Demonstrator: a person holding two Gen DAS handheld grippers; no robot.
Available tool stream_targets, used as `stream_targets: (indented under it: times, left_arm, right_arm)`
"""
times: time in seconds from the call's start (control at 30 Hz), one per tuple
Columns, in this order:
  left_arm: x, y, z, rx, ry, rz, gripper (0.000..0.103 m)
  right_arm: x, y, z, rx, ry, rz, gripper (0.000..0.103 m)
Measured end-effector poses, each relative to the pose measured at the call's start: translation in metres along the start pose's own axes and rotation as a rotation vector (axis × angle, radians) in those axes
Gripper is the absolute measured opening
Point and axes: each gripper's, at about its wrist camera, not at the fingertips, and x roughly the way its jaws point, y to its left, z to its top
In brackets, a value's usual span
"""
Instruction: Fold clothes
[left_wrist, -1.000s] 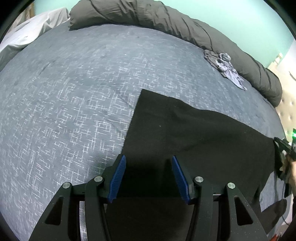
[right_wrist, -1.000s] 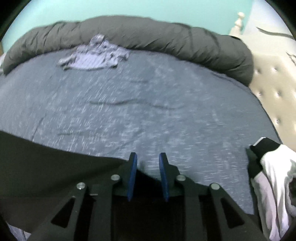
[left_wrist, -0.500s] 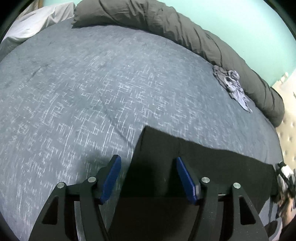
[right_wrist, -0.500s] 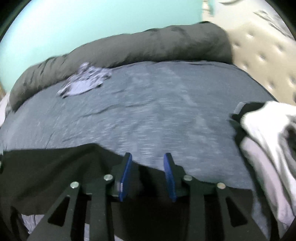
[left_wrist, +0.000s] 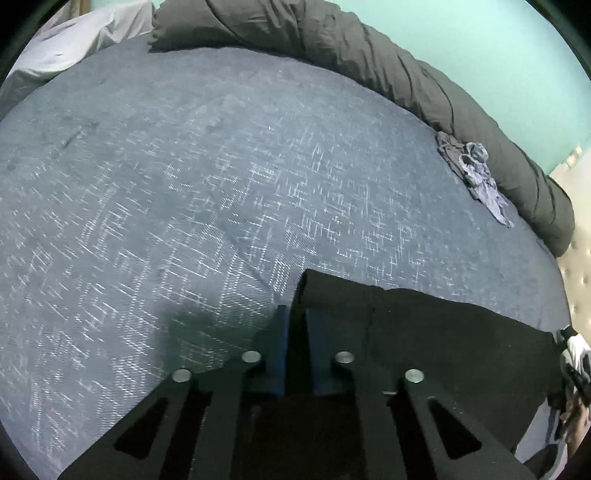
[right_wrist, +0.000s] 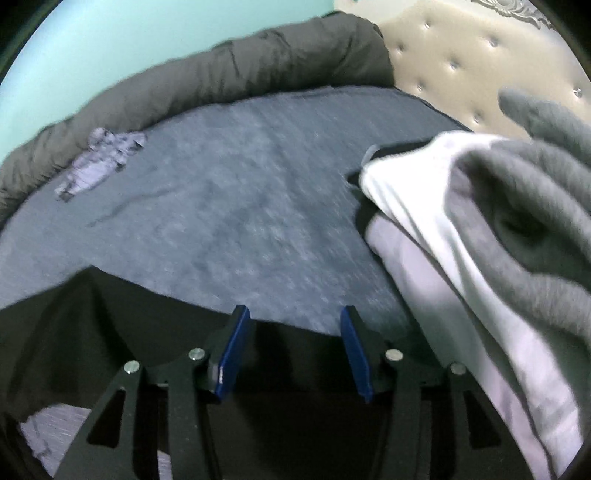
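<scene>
- Left wrist view: my left gripper (left_wrist: 295, 328) has its blue fingers pinched together on the near-left corner of the black garment (left_wrist: 443, 339), which lies flat on the grey-blue bed (left_wrist: 184, 184). The cloth's long axis runs rightward from my grip toward the far hand at the frame's right edge. A rolled dark duvet (left_wrist: 369, 48) lines the far side; a crumpled lilac garment (left_wrist: 476, 177) rests just before it.
- Right wrist view: my right gripper (right_wrist: 293, 350) has been opening; its fingers stand half apart over the garment's edge, pressing on nothing I can see. The black cloth (right_wrist: 110, 317) spreads leftward and beneath me. A pile of white and grey clothes (right_wrist: 480, 236) sits close on the right, before the tufted headboard (right_wrist: 461, 55).
- Judgement: the left hand holds its corner; the right must close on the opposite one before any fold.
</scene>
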Motion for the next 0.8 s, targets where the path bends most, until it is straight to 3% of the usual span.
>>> stream_targets:
  times: [0.13,0.27,0.3,0.33,0.4,0.8]
  left_arm:
    - [-0.006,-0.005,-0.003,0.037,-0.013,0.008,0.0]
    - [-0.009,-0.007,-0.006,0.048,-0.017,0.021,0.0]
    - [-0.01,-0.007,-0.006,0.049,-0.019,0.024,0.0]
    - [-0.01,-0.007,-0.006,0.05,-0.021,0.028,0.0]
    - [-0.012,-0.006,-0.005,0.05,-0.029,0.029,0.0]
    - [-0.024,0.0,-0.003,0.043,-0.064,0.038,0.0]
  right_arm:
    - [0.02,-0.003,-0.008,-0.025,0.072,-0.035,0.056]
    - [0.029,0.003,-0.013,-0.059,0.071,-0.066,0.056]
    - [0.029,0.005,-0.014,-0.065,0.066,-0.062,0.043]
    - [0.028,0.007,-0.014,-0.07,0.059,-0.053,0.017]
    - [0.025,0.012,-0.013,-0.081,0.041,-0.071,0.004]
    - [-0.014,0.001,0.0,-0.065,-0.119,-0.053,0.003]
